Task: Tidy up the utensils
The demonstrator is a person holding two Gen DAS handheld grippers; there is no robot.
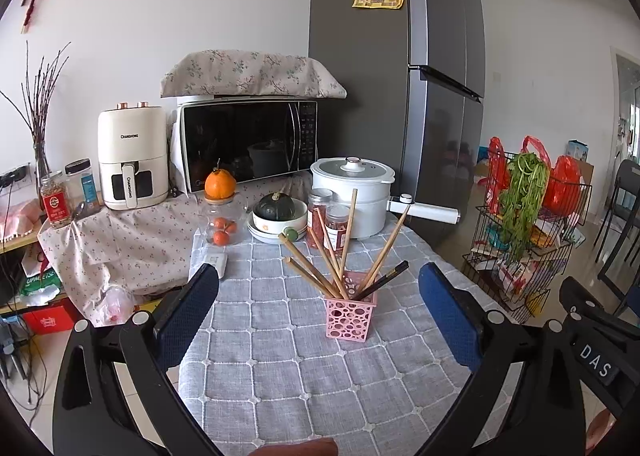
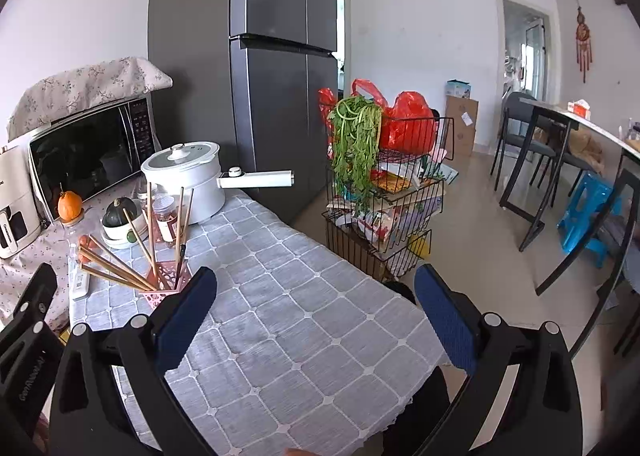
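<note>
While both the left gripper (image 1: 318, 312) and right gripper (image 2: 316, 314) hang spread wide and empty, the chopsticks (image 1: 344, 252) stand fanned in the pink holder (image 1: 351, 316) mid-table. They look light, stiff and slippery. Pinching one near its upper end should work best.

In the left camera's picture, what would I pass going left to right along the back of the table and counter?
Red-labelled jar → white air fryer → orange → dark squash in a bowl → white pot → wire rack with greens.
</note>
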